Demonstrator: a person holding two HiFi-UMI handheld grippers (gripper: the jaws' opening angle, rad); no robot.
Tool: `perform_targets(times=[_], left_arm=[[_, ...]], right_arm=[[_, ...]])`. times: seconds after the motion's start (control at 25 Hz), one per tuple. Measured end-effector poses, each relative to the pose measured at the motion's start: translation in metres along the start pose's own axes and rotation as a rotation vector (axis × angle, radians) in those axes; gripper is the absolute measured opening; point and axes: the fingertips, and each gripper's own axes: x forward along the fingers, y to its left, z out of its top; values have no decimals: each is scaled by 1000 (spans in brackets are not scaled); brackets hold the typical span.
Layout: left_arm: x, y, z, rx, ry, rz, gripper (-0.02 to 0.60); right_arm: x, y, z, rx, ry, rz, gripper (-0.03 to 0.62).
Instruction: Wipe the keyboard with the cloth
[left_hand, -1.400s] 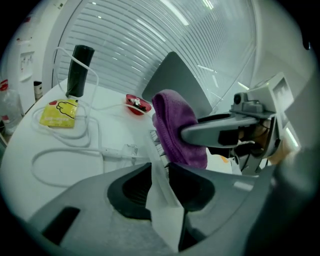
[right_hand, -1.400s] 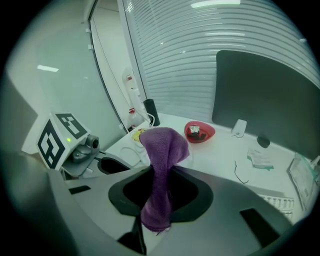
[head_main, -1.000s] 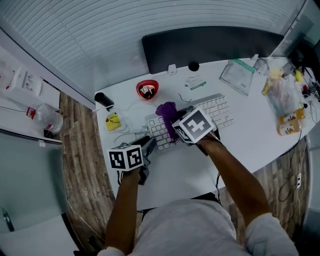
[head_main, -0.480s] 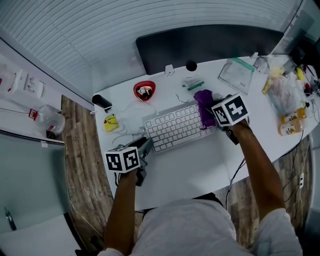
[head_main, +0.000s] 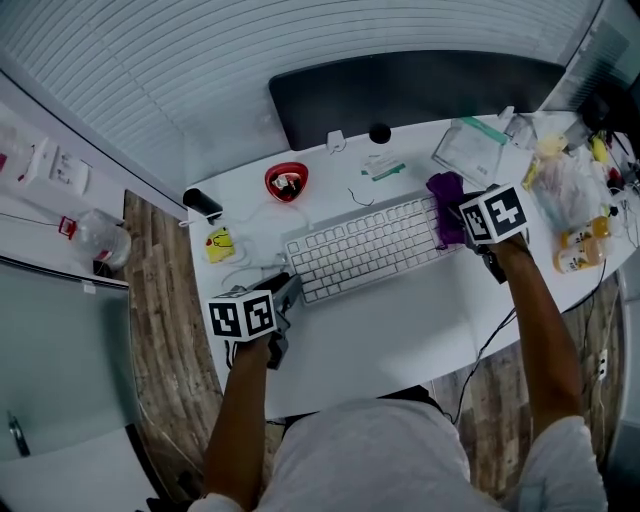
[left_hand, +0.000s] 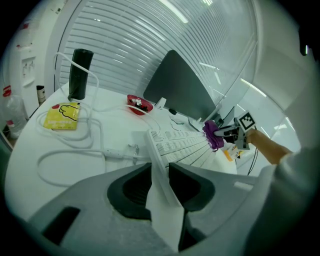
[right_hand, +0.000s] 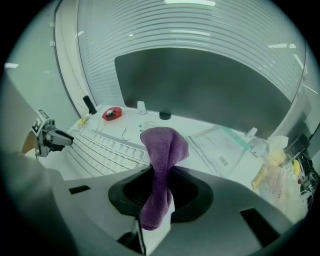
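On the table (head_main: 400, 325), the keyboard (head_main: 370, 245) lies before the monitor (head_main: 410, 90); cloth (head_main: 446, 200) on its right end, bowl (head_main: 286, 181) behind its left end.

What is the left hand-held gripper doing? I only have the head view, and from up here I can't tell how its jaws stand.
Observer: The left gripper view shows it. The left hand-held gripper is shut on the thin near edge of the white keyboard, which runs edge-on between the jaws.
Operator: Is the cloth really pinched on the right, or just draped?
Observer: Pinched. In the right gripper view the right hand-held gripper has its jaws closed on the purple cloth. A bunched fold stands up past the jaws and a short tail hangs behind them.
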Motion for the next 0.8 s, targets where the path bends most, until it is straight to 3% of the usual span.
perform_targets(times=[0.2, 0.4, 0.6, 0.8], left_arm=[[0, 1, 1, 6, -4, -1, 118], [0, 0, 0, 8, -8, -7, 118], [0, 3, 1, 17, -12, -7, 118], [-1, -3, 2, 21, -13, -18, 118]], right_arm=[[-21, 53, 20, -12, -107, 83, 84], [-28, 158, 45, 10, -202, 287, 84], [-11, 259, 59, 2, -203, 443, 84], [15, 302, 59, 17, -155, 485, 84]])
